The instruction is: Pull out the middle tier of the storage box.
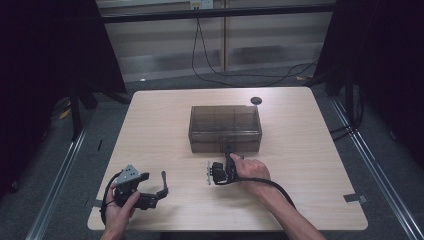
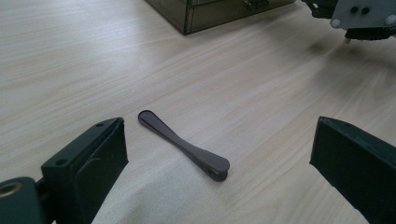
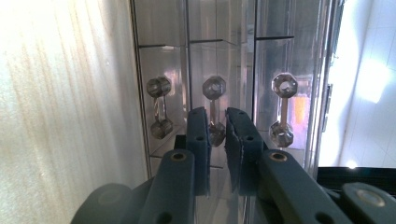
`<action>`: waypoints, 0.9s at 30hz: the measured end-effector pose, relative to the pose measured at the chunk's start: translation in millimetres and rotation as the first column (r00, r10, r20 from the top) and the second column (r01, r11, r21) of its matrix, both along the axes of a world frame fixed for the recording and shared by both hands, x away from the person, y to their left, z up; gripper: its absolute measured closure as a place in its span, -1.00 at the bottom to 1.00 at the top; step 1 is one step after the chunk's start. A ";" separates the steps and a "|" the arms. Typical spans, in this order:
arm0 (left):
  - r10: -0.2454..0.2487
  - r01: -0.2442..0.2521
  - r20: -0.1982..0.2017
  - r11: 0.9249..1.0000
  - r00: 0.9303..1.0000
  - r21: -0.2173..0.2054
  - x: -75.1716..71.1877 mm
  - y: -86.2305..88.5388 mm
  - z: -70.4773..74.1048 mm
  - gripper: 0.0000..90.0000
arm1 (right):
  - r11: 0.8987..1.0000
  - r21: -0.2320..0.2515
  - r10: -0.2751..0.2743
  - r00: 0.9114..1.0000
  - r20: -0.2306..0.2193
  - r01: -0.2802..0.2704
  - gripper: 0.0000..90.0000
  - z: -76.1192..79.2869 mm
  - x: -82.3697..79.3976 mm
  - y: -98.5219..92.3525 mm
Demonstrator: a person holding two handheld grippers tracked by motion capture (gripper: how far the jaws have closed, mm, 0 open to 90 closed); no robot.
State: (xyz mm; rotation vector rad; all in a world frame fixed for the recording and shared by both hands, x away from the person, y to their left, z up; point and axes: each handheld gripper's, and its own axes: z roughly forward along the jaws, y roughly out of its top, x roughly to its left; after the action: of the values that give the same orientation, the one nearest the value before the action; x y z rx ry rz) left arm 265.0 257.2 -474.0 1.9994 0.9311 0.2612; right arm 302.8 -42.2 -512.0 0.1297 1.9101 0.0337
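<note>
A smoked clear box (image 1: 225, 125) with three small drawers stands at the table's middle. My right gripper (image 1: 229, 150), turned on its side, reaches its front. In the right gripper view its jaws (image 3: 217, 119) are shut on the middle drawer's handle (image 3: 214, 88), with the other two handles (image 3: 159, 107) (image 3: 283, 109) on either side. My left gripper (image 1: 155, 181) rests near the front left of the table, open. Between its wide-apart jaws (image 2: 219, 126) a dark flat paddle-shaped piece (image 2: 184, 145) lies on the wood, touching neither jaw.
A small black disc (image 1: 256, 100) lies behind the box near the table's (image 1: 310, 150) far edge. Cables run over the floor beyond it. The box's corner (image 2: 210, 14) and the right gripper's plate (image 2: 364, 16) show at the top of the left gripper view.
</note>
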 end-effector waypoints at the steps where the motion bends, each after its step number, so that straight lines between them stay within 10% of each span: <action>1: 0.000 0.000 0.000 1.000 1.000 -0.001 0.0 -0.1 0.0 -0.91 | 1.000 0.000 0.000 1.000 0.000 0.000 0.78 0.0 0.0 0.0; 27: 0.000 0.000 -0.002 1.000 1.000 -0.002 0.3 -0.4 -0.4 -0.91 | 1.000 0.027 0.001 1.000 -0.019 0.000 0.78 3.3 -7.7 -0.3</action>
State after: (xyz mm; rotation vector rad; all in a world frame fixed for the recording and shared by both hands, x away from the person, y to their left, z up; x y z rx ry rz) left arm 265.4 256.9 -474.5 1.9983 0.9321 0.2588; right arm 295.1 -42.4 -508.7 0.1480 1.9295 0.0589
